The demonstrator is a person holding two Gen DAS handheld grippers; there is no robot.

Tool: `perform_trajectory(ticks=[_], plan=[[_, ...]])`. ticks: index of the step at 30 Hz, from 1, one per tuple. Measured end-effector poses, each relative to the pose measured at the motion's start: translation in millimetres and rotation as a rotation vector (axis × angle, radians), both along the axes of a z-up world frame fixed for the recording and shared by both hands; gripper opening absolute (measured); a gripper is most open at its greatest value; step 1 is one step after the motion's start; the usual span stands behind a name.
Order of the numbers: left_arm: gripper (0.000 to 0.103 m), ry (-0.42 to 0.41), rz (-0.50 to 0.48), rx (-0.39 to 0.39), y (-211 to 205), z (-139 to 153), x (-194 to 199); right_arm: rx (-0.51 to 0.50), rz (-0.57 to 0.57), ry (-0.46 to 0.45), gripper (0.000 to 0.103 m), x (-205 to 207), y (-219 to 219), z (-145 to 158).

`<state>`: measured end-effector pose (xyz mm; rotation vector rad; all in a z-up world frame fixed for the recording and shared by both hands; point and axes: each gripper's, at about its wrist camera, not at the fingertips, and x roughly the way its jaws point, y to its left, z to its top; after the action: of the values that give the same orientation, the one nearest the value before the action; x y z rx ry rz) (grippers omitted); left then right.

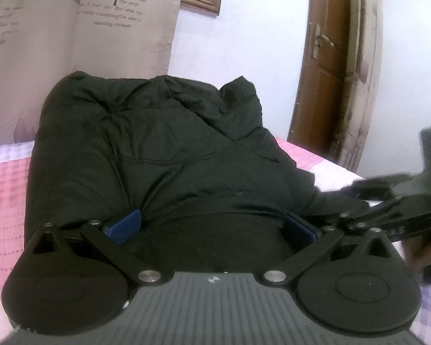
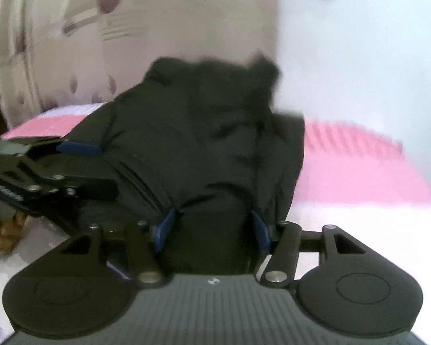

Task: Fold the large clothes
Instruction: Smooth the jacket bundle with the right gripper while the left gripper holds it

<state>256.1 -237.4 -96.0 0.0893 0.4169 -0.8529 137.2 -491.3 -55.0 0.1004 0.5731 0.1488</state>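
A large black padded jacket (image 1: 146,149) lies bunched on the pink and white bedspread (image 1: 3,189). My left gripper (image 1: 211,227) has its blue pads spread wide, with a thick fold of the jacket's near edge filling the gap between them. My right gripper (image 2: 212,227) has a bundle of the same jacket (image 2: 204,132) packed between its blue pads. The right gripper also shows at the right edge of the left wrist view (image 1: 388,204), beside the jacket. The left gripper shows at the left of the right wrist view (image 2: 43,169). The right wrist view is blurred.
A beige curtain (image 1: 80,28) with leaf print hangs behind the bed. A brown wooden door (image 1: 327,66) stands at the back right, beside a white wall. The bed's edge runs near the door.
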Motion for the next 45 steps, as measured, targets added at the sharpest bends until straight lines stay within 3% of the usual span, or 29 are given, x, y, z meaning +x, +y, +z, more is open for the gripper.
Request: perform_trajectory(ticks=[4, 8, 12, 15, 19, 20, 21, 22, 24, 26, 30, 33, 35, 37, 40, 42, 45], plan=[[0.103, -0.01, -0.008, 0.014, 1, -2, -2, 0.041, -0.007, 0.009, 0.057, 5, -2, -11], [0.103, -0.018, -0.002, 0.032, -1, -3, -4, 0.2, 0.003, 0.03, 0.059, 8, -29, -3], [0.103, -0.019, -0.002, 0.028, -1, -2, -6, 0.225, -0.013, -0.116, 0.061, 7, -42, 48], [0.103, -0.018, 0.001, 0.022, -1, -3, -8, 0.158, -0.001, -0.103, 0.061, 51, -40, 78], [0.103, -0.015, 0.002, 0.012, -1, -3, -8, 0.19, -0.002, -0.008, 0.061, 120, -44, 74], [0.103, -0.016, 0.003, 0.01, 0, -3, -8, 0.224, 0.004, 0.01, 0.057, 131, -45, 69], [0.103, -0.011, -0.005, 0.009, -1, -3, -8, 0.232, 0.002, 0.029, 0.029, 139, -43, 64], [0.103, -0.01, -0.007, 0.004, 0, -3, -9, 0.209, -0.003, 0.04, 0.022, 144, -41, 60], [0.103, -0.009, -0.011, -0.006, 1, -3, -9, 0.16, 0.001, 0.004, 0.013, 133, -39, 60], [0.103, -0.011, -0.022, -0.018, 3, -3, -10, 0.123, -0.02, -0.025, 0.012, 116, -43, 53], [0.103, -0.012, -0.029, -0.027, 4, -3, -11, 0.147, -0.058, 0.023, 0.012, 107, -56, 16], [0.103, -0.007, -0.027, -0.033, 5, -3, -9, 0.12, -0.054, 0.029, 0.012, 116, -44, 9], [0.103, -0.007, -0.025, -0.031, 4, -3, -9, 0.155, -0.052, 0.042, 0.012, 121, -52, 6], [0.103, -0.003, -0.024, -0.033, 5, -3, -9, 0.209, -0.065, 0.028, 0.013, 116, -62, 11], [0.103, -0.001, -0.023, -0.036, 5, -3, -8, 0.222, -0.097, -0.078, 0.014, 83, -64, 40], [0.103, -0.001, -0.023, -0.037, 5, -3, -8, 0.229, -0.014, -0.147, 0.014, 49, -55, 60], [0.103, -0.001, -0.022, -0.038, 6, -3, -8, 0.153, 0.06, -0.152, 0.014, 3, -32, 69]])
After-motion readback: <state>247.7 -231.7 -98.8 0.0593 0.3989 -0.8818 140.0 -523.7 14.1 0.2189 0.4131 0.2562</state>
